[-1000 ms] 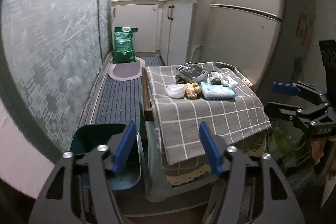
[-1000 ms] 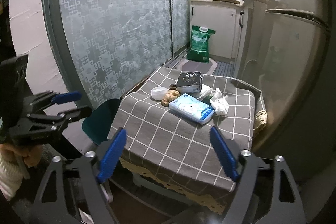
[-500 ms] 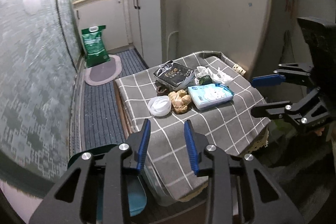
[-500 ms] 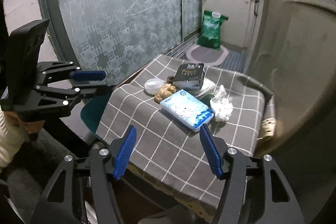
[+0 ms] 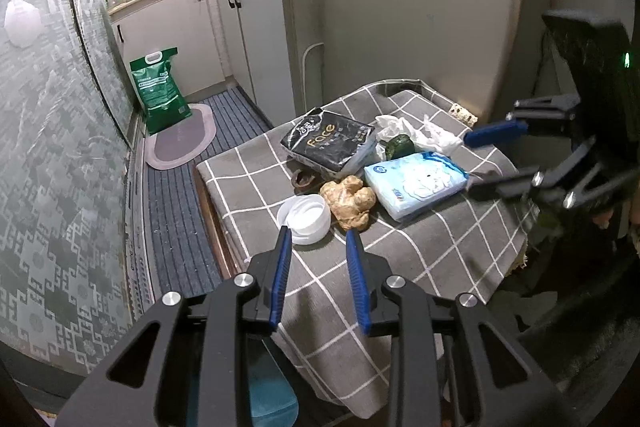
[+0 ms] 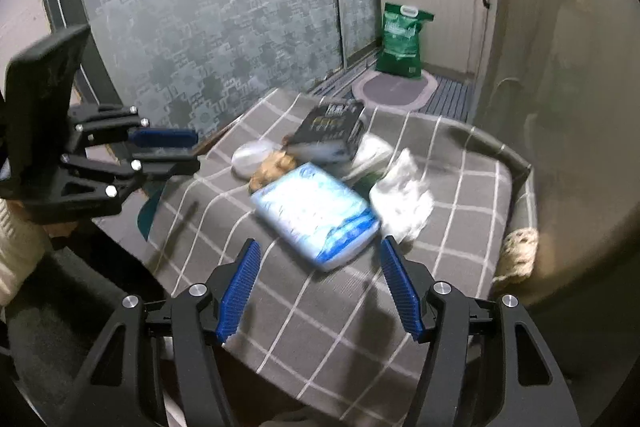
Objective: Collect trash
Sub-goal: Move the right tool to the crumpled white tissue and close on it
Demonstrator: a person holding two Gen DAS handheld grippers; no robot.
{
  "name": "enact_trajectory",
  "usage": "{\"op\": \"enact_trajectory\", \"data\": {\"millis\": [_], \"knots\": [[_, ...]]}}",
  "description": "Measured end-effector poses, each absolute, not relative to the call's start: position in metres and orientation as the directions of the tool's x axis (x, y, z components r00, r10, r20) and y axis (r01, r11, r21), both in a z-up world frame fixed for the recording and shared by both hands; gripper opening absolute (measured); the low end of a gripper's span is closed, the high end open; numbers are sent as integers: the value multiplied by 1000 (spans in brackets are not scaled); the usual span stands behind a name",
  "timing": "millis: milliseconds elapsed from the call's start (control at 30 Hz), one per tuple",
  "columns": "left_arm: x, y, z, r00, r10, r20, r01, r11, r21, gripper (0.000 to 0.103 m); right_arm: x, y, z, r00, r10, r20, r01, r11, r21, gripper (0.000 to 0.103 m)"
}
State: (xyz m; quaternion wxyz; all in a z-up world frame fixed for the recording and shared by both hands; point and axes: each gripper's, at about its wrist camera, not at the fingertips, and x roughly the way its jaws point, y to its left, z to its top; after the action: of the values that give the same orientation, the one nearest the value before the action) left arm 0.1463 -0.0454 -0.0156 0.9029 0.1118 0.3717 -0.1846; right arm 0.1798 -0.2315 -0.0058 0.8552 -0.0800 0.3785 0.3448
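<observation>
Left wrist view: the left gripper (image 5: pixel 316 259) hangs over the near edge of the table (image 5: pixel 420 251), fingers parted with nothing between them.
Aim: its tips frame the white lid (image 5: pixel 305 213), which touches the crumpled brown paper (image 5: pixel 351 201), probably the first piece of trash to take.
Other trash: white plastic wrap (image 5: pixel 416 133) lies behind the blue tissue pack (image 5: pixel 416 183).
Right wrist view: the right gripper (image 6: pixel 320 283) is wide apart and empty, lined up on the blue tissue pack (image 6: pixel 316 213), with the plastic wrap (image 6: pixel 402 197) just beside it.
Left gripper (image 6: pixel 168 149): seen side-on, a gap between its fingers.
Focus: this view is blurred.
</observation>
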Motion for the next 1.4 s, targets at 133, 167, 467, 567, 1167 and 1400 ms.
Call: {"op": "enact_trajectory", "data": {"millis": [133,167,467,567,1167,1400], "knots": [[155,-46,-22,646,-242,-724,417,906,69,30,195,-236,2,510,501,-699,-620,778,106,59],[157,-47,-24,643,-242,-726,418,906,69,30,199,-237,1,513,493,-703,-610,785,104,57],[171,-55,-30,632,-250,-734,434,898,68,29,217,-236,-7,499,504,-705,-591,793,148,51],[177,-57,-32,632,-245,-735,429,901,68,29,222,-237,-9,492,508,-707,-581,796,169,51],[194,-54,-43,589,-255,-767,402,915,5,3,246,-235,-31,467,467,-751,-511,836,202,30],[193,-52,-41,591,-272,-760,401,916,-15,2,242,-235,-23,461,478,-748,-527,825,203,6]]}}
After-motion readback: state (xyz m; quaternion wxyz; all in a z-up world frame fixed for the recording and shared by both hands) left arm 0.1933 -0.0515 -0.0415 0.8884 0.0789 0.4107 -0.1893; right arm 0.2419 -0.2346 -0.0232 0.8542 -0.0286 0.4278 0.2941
